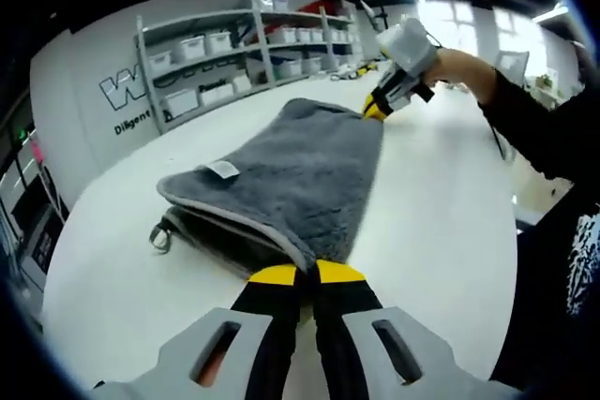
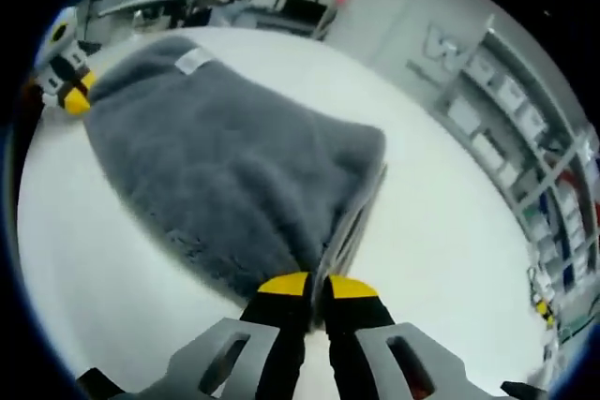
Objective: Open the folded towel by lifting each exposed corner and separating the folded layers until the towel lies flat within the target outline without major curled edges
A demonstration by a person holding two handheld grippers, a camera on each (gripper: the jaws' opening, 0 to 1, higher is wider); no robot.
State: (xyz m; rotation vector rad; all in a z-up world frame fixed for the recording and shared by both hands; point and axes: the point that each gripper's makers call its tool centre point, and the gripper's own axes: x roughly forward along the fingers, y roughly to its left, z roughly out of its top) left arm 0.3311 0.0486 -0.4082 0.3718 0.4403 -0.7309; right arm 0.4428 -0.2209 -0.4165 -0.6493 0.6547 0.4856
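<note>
**Both grippers pinch opposite corners of a grey towel**

A folded grey towel [image 1: 286, 175] lies in the middle of a white table [image 1: 441, 203], its layered edges visible along one side and a small white label [image 1: 223, 169] on top. The left gripper [image 1: 307, 275] is clenched on the towel's near corner — yellow tips together on the fabric. At the far corner, the right gripper [image 1: 377, 108], held in a person's hand [image 1: 457, 66], grasps the towel likewise. Shelves [image 1: 253, 49] of white bins line the wall beyond.

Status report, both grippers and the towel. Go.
Left gripper shut on grey towel corner. Right gripper shut on opposite corner. Towel folded on white table. Nothing in the way.
</note>
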